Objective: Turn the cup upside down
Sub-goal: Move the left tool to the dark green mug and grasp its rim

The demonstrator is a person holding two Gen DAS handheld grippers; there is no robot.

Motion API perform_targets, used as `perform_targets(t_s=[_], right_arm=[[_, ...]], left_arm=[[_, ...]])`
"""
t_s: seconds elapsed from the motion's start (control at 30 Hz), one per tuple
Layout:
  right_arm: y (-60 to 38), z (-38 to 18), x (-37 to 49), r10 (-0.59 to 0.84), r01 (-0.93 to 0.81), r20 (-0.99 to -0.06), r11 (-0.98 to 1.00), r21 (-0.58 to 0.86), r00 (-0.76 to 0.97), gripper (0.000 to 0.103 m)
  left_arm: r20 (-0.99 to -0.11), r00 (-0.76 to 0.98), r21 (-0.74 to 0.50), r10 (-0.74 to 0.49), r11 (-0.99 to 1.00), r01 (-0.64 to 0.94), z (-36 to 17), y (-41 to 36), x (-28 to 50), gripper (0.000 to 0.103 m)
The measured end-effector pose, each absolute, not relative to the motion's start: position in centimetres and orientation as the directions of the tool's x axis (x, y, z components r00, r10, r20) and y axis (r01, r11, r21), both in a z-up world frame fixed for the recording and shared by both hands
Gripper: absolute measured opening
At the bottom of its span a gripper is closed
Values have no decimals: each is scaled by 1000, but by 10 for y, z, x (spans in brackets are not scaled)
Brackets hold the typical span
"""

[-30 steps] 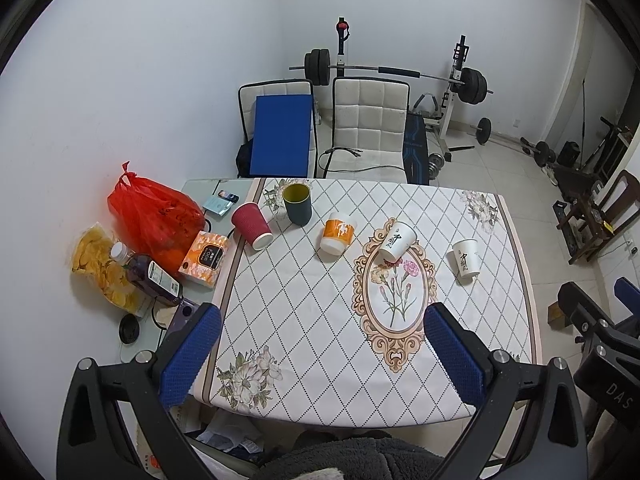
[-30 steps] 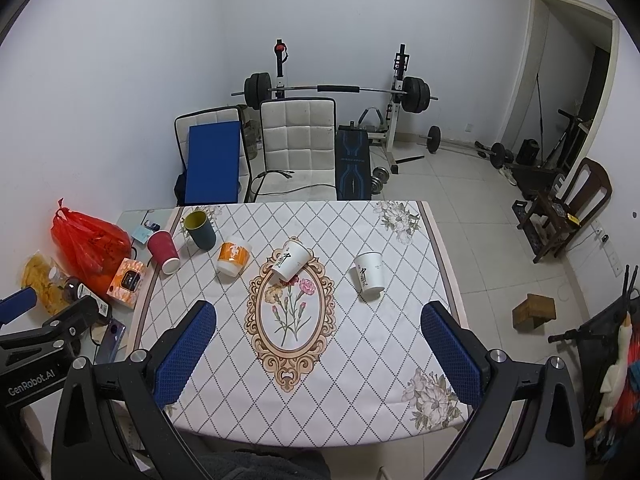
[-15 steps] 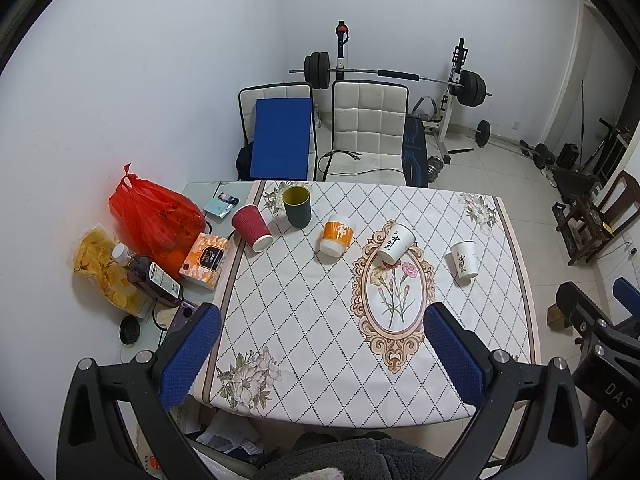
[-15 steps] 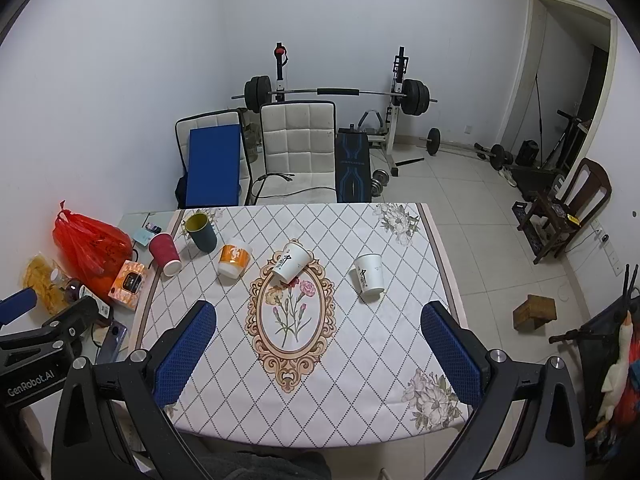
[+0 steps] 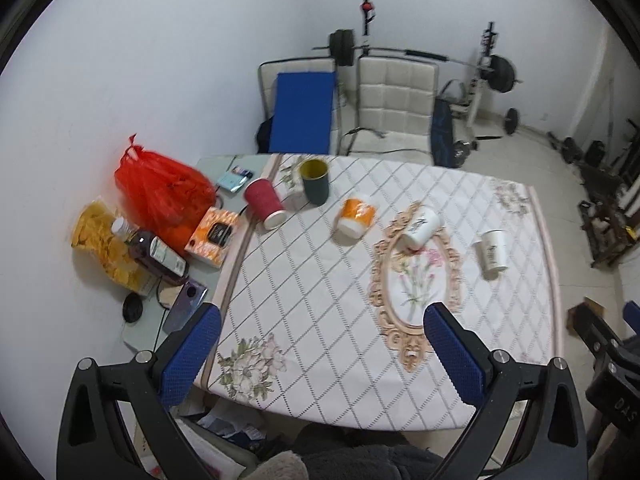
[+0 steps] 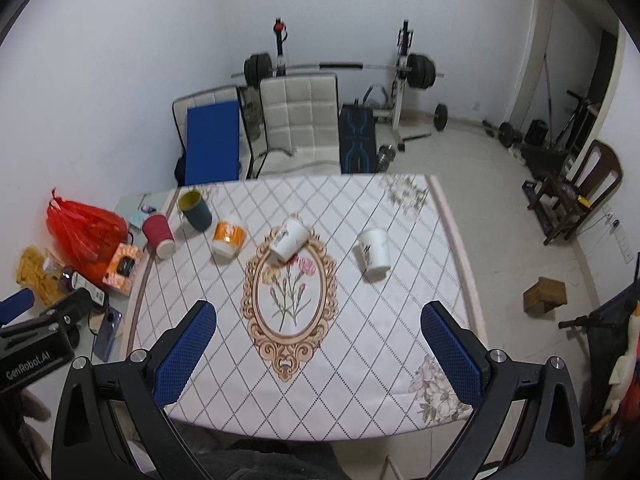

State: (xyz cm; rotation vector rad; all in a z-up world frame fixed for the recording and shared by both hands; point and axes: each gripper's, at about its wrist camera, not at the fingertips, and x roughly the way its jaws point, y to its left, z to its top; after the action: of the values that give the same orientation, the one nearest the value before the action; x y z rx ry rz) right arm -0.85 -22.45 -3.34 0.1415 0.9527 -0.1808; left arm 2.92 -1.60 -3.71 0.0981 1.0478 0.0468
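Note:
Several cups stand in a row on the patterned tablecloth (image 5: 320,300). From the left: a red paper cup (image 5: 264,203) (image 6: 157,230) upside down, a dark green cup (image 5: 315,181) (image 6: 194,209) upright with its mouth open, an orange-and-white cup (image 5: 356,216) (image 6: 228,237), and two white paper cups (image 5: 420,227) (image 6: 289,239), (image 5: 492,250) (image 6: 374,254) that look upside down. My left gripper (image 5: 320,356) and right gripper (image 6: 318,356) are both open and empty, high above the table's near edge.
Left of the table are a red plastic bag (image 5: 162,188), an orange box (image 5: 212,237), a bottle (image 5: 154,252), a chip bag (image 5: 104,244) and a phone (image 5: 185,307). Two chairs (image 5: 394,108) and a barbell rack (image 6: 340,68) stand behind. A wooden box (image 6: 545,294) lies on the floor.
Both views have moved forward and down toward the table. The left view has also swung to the left. No cup has moved.

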Motion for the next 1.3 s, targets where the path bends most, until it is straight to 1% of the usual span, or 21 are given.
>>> perform_targets(t_s=[0.2,0.27,0.57,0.8,1.1,1.3], right_arm=[[-230,-97,22,-83,187,-867,982,12,492,103],[-228,-123,33,-79,181,-888,983,5,454,103],[-204,-228,85,-45,184,-960,983,8,277,103],[-184,-295,134,-36,226,-987,974,1,159,103],[-162,-345,193,-83,233,-993,971,-63,78,103],[-161,-360,226,-124,240,-990,965,-104,71,103]], left_arm=[[-891,436,125,127,992,-34,-85,-5,54,103],[-894,421,153,155,987,-39,-101,-1,66,103],[-926,336,181,170,983,4,-169,24,129,103],[-939,297,191,176,981,24,-220,47,197,103],[-916,372,176,148,983,42,-265,60,287,103],[-858,494,185,138,981,49,-281,52,333,102]])
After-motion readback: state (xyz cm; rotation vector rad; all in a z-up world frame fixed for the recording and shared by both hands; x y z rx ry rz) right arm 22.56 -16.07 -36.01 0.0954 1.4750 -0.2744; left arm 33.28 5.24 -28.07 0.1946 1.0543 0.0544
